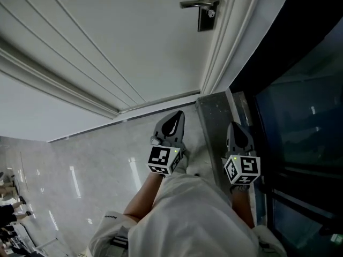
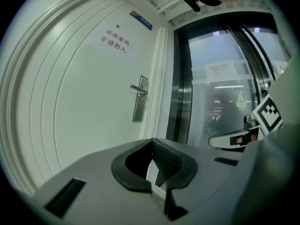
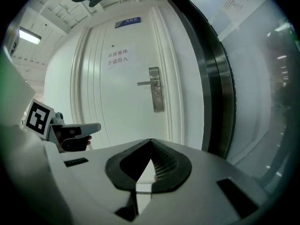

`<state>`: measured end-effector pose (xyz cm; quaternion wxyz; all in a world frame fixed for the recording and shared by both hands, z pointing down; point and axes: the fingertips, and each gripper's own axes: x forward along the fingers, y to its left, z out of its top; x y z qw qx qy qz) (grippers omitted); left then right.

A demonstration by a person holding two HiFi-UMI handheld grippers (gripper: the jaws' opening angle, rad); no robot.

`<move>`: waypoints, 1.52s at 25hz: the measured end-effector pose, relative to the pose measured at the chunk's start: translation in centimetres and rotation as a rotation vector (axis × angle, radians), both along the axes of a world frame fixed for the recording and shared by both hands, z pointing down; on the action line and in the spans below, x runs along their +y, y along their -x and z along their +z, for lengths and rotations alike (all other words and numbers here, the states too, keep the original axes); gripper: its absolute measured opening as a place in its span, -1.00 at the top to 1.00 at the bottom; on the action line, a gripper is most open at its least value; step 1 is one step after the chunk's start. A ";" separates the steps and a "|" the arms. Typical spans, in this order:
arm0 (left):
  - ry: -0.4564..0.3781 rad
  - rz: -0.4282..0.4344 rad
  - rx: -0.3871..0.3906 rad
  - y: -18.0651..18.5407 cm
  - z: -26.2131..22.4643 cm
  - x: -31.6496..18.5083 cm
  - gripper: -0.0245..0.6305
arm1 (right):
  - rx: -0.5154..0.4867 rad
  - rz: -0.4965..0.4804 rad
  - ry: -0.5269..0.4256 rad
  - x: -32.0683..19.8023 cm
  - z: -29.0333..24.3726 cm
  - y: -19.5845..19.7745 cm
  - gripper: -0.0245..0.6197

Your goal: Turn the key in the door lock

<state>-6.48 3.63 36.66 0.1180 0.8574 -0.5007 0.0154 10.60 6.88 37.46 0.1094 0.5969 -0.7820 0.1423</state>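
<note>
Jaws are closed on nothing on both left gripper [image 1: 177, 115] and right gripper [image 1: 236, 126], well short of the lock plate [image 1: 208, 20] at one o'clock, where what looks like the key [image 1: 212, 13], small, stiff, light, probably wants pinching across its flat bow.

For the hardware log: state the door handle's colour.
Silver metal; the door handle shows best in the right gripper view.

Door lock [image 3: 156, 89]: tall metal plate, upright, at the right edge of a white door [image 3: 112, 107]. Lever handle [image 3: 146, 83] level, pointing left. Small pale piece [image 1: 211, 13] just below the lever; whether it is the key cannot be told. Lock well ahead of left gripper [image 1: 174, 116] and right gripper [image 1: 238, 127], apart from both.
</note>
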 end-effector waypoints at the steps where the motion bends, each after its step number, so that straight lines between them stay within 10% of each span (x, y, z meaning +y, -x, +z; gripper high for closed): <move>1: -0.002 0.010 -0.001 0.0 0.1 -1.4 0.90 | 0.005 0.004 0.003 -1.2 0.2 0.2 0.92; 18: -0.030 0.104 0.005 2.6 0.5 -14.7 0.90 | 0.171 0.000 -0.067 -14.5 -1.3 5.0 0.92; 29: -0.058 0.087 -0.012 2.1 0.4 -19.6 0.90 | 0.747 -0.132 -0.256 -20.7 -4.0 5.2 0.91; 38: -0.041 0.053 -0.020 0.0 -1.4 -22.9 0.90 | 0.925 -0.286 -0.407 -27.3 -6.2 5.5 0.92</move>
